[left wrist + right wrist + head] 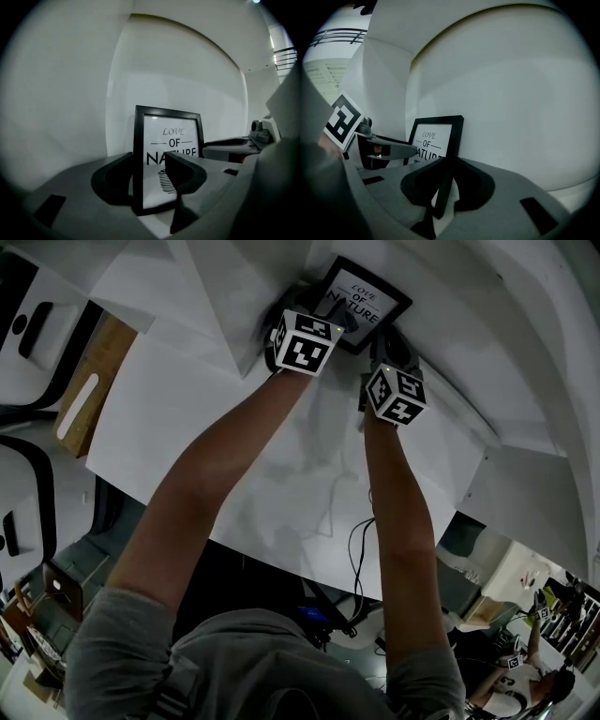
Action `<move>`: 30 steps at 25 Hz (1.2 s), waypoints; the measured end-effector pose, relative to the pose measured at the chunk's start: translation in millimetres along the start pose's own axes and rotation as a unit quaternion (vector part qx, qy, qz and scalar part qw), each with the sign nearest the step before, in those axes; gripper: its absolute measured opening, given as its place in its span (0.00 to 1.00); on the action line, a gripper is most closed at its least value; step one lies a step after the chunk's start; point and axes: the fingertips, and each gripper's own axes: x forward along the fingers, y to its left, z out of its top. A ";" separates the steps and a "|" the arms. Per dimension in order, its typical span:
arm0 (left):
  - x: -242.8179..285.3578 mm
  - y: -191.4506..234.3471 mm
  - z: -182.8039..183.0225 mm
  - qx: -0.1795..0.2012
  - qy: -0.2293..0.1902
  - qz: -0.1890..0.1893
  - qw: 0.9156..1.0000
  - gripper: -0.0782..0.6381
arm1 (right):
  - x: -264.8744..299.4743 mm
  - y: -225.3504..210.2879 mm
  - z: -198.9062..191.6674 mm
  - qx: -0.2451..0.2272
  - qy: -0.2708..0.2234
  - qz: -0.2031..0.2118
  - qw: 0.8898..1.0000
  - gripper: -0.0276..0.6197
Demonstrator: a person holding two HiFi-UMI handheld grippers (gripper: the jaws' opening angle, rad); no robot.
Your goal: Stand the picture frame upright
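A black picture frame [361, 296] with "LOVE OF NATURE" print stands upright on the white table [216, 456], close to the white backdrop. My left gripper [149, 176] is open, and the frame's left edge [138, 154] stands between its jaws with a gap on the right side. My right gripper [446, 180] is shut on the frame's right edge [454, 140], both pads pressing the black border. In the head view both marker cubes sit just in front of the frame, the left gripper [323, 320] at its left side and the right gripper [389, 343] at its right.
White backdrop panels [234, 277] rise right behind and beside the frame. A wooden board [89, 390] lies off the table's left edge. A black cable [361, 549] hangs at the table's near edge.
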 end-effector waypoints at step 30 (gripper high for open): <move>-81.9 -73.8 -37.8 0.071 -0.022 -0.096 0.993 0.32 | 18.8 25.4 11.6 0.009 -0.003 -0.005 1.000 0.14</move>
